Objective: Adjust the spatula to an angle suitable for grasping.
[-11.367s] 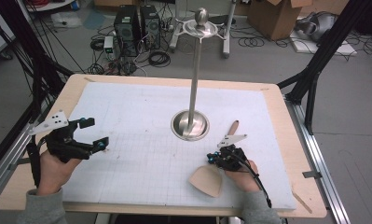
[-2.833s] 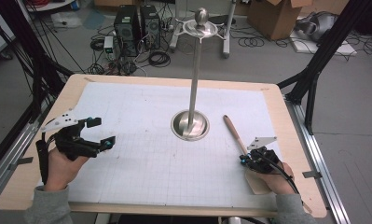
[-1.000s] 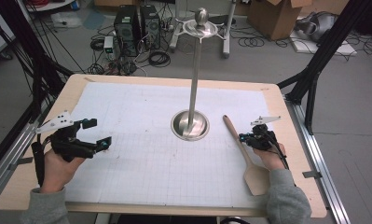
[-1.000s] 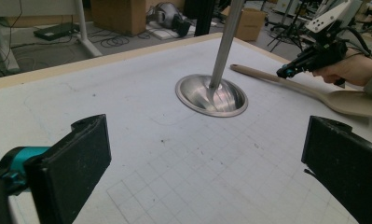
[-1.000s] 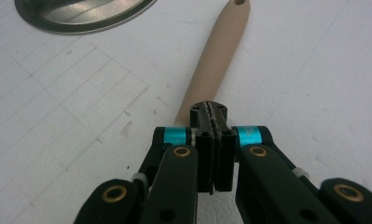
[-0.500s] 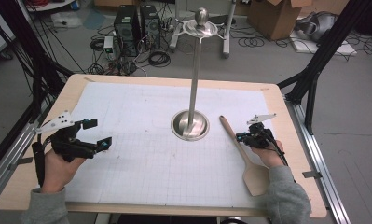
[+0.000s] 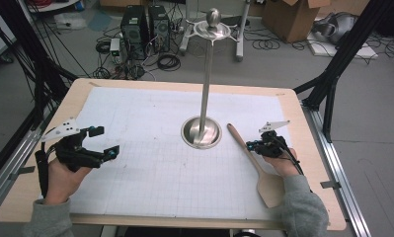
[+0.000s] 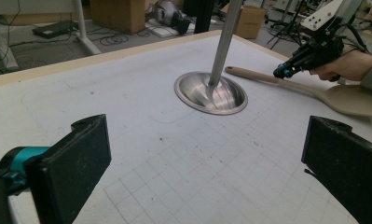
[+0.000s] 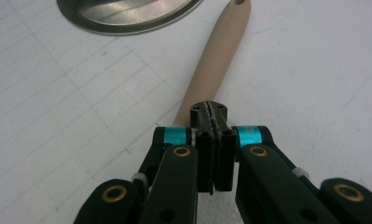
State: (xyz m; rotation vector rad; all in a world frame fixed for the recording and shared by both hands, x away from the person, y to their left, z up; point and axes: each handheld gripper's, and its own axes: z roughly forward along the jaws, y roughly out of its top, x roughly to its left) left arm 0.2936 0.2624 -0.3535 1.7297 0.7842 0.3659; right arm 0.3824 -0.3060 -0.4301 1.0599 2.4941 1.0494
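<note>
From the high view we see the wooden spatula [image 7: 256,163] lying on the white gridded sheet [image 7: 155,168], handle tip at about eleven o'clock and blade at five o'clock, just to the right of the steel stand [image 7: 201,132] and its round base. The right gripper [image 7: 254,145] sits over the handle at about three o'clock from the base, the person's hand behind it. The left gripper [image 7: 108,142] rests far across the sheet at nine o'clock, its jaws parted with nothing between them.

In the left gripper view our two black jaws stand wide apart over bare grid paper. The stand's base [image 8: 210,92] lies at twelve o'clock, and beyond it, toward two o'clock, the right gripper [image 8: 282,72] is down at the spatula [image 8: 314,91].

In the right gripper view the jaws are pressed flat together, tips at the spatula handle [image 9: 214,60], which runs away toward twelve o'clock; whether they touch the wood we cannot quite tell, but they hold nothing.
</note>
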